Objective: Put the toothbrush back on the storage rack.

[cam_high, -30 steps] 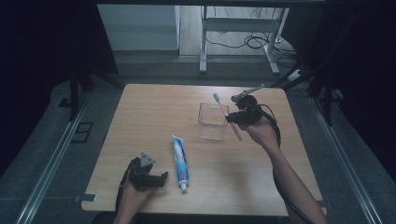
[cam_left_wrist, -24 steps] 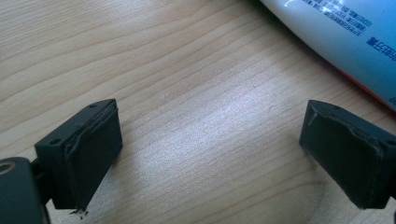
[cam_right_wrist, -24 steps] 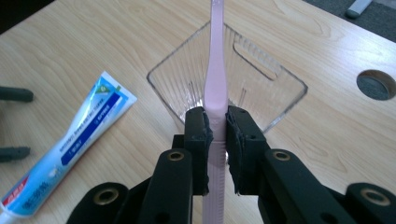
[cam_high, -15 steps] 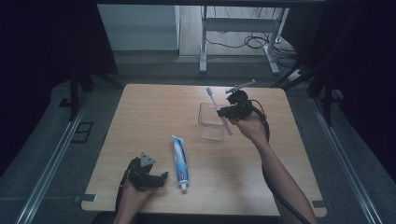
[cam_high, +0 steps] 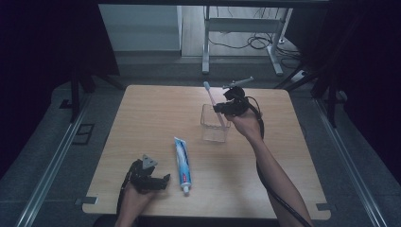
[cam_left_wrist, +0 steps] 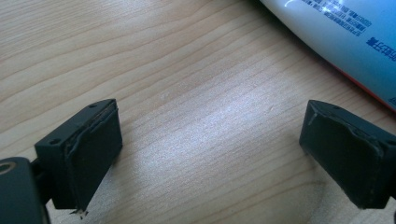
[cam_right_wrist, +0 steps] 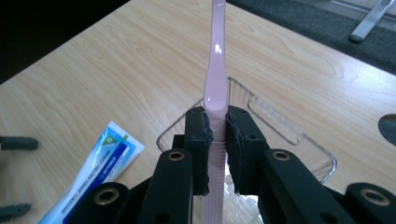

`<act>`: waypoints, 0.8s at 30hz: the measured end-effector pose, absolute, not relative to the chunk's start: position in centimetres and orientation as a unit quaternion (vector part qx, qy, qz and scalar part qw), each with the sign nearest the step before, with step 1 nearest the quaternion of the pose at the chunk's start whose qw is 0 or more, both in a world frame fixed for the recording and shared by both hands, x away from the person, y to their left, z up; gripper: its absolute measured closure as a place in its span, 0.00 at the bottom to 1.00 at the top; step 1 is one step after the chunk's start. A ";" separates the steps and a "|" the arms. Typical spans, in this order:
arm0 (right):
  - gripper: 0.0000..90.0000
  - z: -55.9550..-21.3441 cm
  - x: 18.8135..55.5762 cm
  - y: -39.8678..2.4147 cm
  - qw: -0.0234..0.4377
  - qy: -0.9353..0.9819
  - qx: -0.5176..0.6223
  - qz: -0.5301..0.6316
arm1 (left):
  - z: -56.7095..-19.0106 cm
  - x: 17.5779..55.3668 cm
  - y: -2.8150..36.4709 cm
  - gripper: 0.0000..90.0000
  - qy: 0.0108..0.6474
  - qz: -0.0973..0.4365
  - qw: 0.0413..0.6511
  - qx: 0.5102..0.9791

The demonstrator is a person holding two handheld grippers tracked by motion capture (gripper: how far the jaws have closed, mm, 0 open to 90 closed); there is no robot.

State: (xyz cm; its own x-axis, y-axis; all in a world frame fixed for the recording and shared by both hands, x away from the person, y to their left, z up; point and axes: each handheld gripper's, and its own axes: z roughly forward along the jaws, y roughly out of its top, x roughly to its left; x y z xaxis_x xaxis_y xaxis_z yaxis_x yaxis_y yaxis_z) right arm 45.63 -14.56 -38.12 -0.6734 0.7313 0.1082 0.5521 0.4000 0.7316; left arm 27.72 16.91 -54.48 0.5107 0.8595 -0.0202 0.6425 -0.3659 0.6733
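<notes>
High view: the right gripper (cam_high: 221, 109) is raised above the far half of the wooden tabletop (cam_high: 156, 113), clamped on a pink toothbrush (cam_high: 212, 100). The toothbrush stands nearly upright with its head at the top, tilted slightly; its lower end dips into a clear plastic cup (cam_high: 213, 128) that stands on the tabletop. The left gripper (cam_high: 158, 182) rests at the near edge of the tabletop, just beside a toothpaste tube (cam_high: 182, 162) that lies flat with its cap toward the near edge. Cup and tube are well apart.

Left gripper view: the jaws stand wide with nothing between them, bare wood below. The toothpaste tube (cam_left_wrist: 345, 42) crosses the upper right corner, close to the right jaw; contact cannot be confirmed.

Right gripper view: the jaws are narrow and press on the handle of the toothbrush (cam_right_wrist: 215, 70) from both sides, the shaft rising straight beyond them. The clear cup (cam_right_wrist: 285, 130) sits directly behind and below the jaws. The toothpaste tube (cam_right_wrist: 100, 168) lies at lower left on the tabletop.
</notes>
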 end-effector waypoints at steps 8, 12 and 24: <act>0.87 -37.9 46.5 -13.7 0.129 0.820 0.388 0.400 | -54.5 27.7 16.9 0.06 0.466 0.171 0.321 0.807; 0.87 -38.2 47.2 -13.5 0.136 0.817 0.391 0.402 | -54.5 27.7 16.9 0.06 0.466 0.170 0.320 0.807; 0.87 -40.2 48.0 -13.8 0.140 0.818 0.400 0.389 | -54.5 27.7 16.9 0.06 0.465 0.169 0.318 0.809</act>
